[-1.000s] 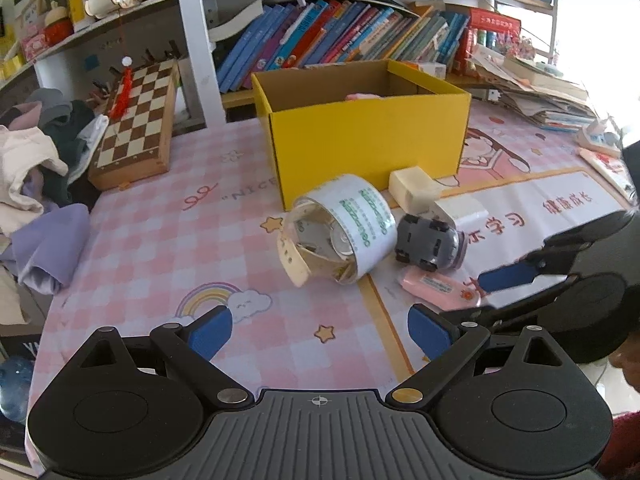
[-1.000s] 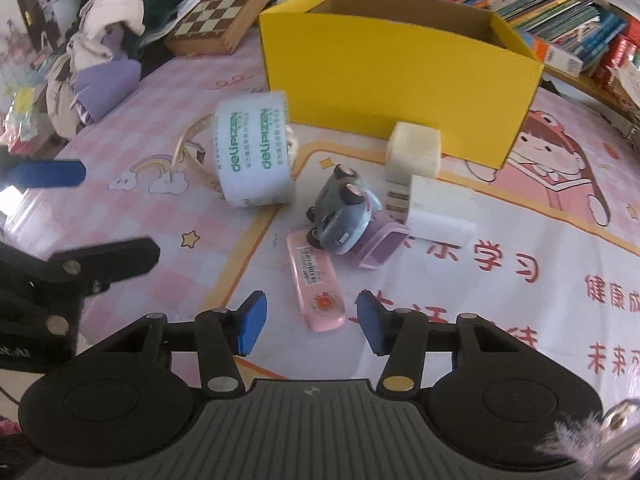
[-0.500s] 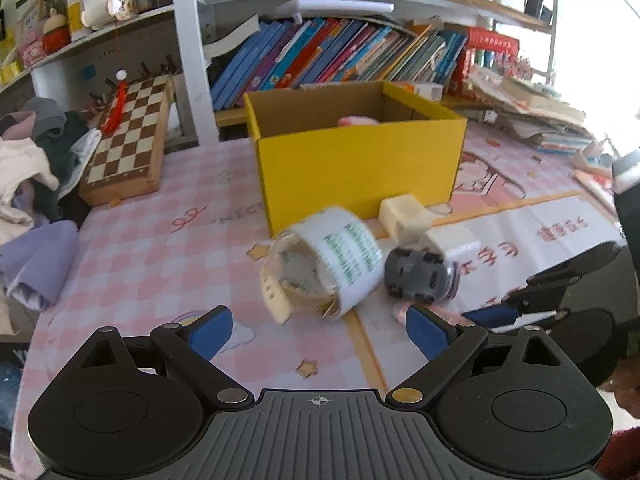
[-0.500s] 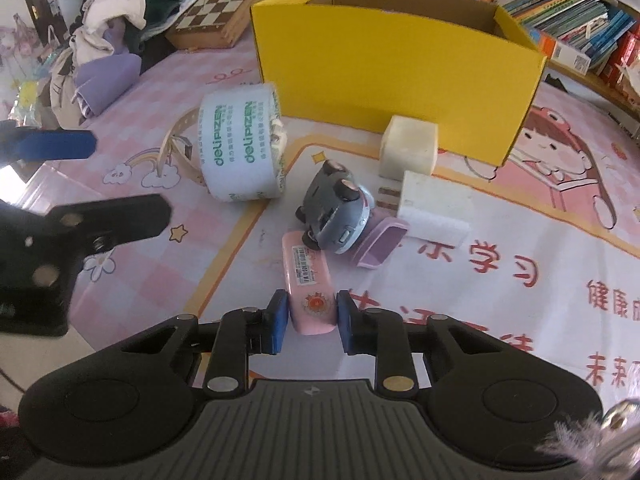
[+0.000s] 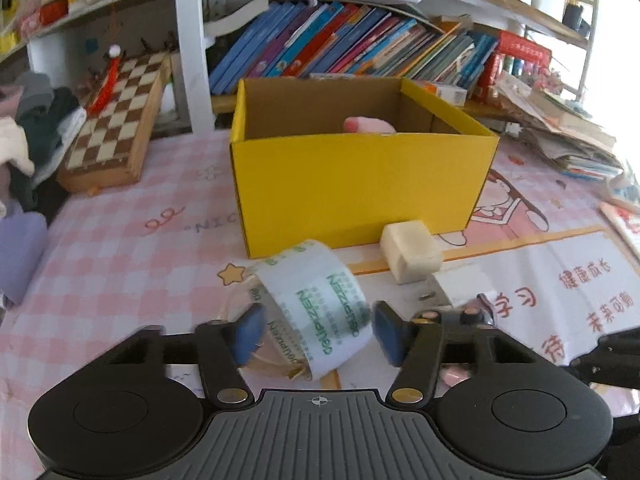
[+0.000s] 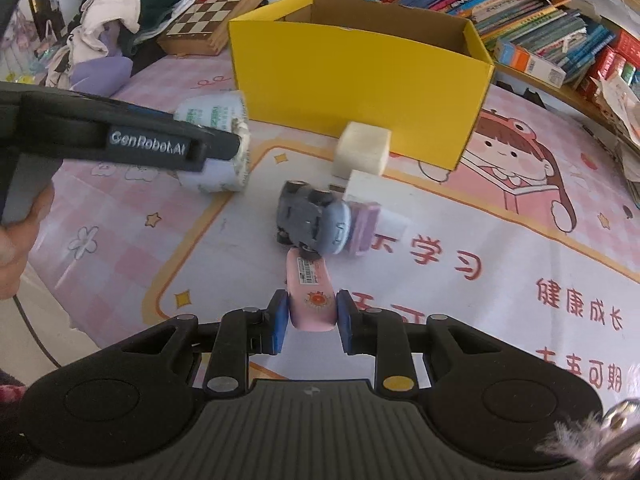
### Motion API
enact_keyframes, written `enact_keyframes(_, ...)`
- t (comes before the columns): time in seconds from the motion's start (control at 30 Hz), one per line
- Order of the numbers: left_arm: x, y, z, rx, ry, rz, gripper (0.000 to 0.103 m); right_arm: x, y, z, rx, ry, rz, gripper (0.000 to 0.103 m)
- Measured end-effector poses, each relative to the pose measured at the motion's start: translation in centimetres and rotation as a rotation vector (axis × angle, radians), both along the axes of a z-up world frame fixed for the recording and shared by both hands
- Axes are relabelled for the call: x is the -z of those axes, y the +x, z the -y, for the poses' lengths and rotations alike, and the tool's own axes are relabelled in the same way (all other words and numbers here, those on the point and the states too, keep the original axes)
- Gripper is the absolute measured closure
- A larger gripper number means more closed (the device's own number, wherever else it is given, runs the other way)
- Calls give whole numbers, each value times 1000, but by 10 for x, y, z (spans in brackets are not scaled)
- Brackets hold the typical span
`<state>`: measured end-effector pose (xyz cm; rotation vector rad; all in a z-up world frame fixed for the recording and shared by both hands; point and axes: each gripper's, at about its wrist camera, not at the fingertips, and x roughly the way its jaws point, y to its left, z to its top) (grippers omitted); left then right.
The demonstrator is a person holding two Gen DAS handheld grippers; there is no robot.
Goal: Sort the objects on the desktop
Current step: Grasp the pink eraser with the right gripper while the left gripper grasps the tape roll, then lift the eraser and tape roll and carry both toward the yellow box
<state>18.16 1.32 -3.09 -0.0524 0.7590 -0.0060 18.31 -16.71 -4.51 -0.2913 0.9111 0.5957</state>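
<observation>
My right tongs (image 6: 308, 322) clamp near end of pink eraser (image 6: 311, 294), near centre of bench (image 6: 520, 240); light, rubbery, grips well. My left tongs (image 5: 316, 330) closing around tape roll (image 5: 320, 312); rigid, slick film, squeeze across width.

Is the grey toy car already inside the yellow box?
No, the grey toy car lies on the pink mat in front of the yellow box, beside a purple item.

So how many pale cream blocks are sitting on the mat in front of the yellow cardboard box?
1: the pale cream block sits just before the yellow cardboard box, beside a white adapter. Others may hide behind the grippers.
</observation>
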Motion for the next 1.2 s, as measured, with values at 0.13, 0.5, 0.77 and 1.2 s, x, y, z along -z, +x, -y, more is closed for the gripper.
enact_keyframes(0.13, -3, -6, 8, 55, 48, 30, 86, 1, 1, 4, 11, 4, -6, 79)
enact_keyframes(0.5, -4, -41, 52, 316, 380, 79, 101, 3, 0, 4, 25, 17, -24, 79)
enact_keyframes(0.77, -15, -54, 46, 297, 350, 117, 101, 1, -5, 3, 26, 27, -22, 80)
enact_keyframes(1.2, -23, -72, 44, 314, 309, 148, 101, -12, -19, 7, 56, 44, 30, 80)
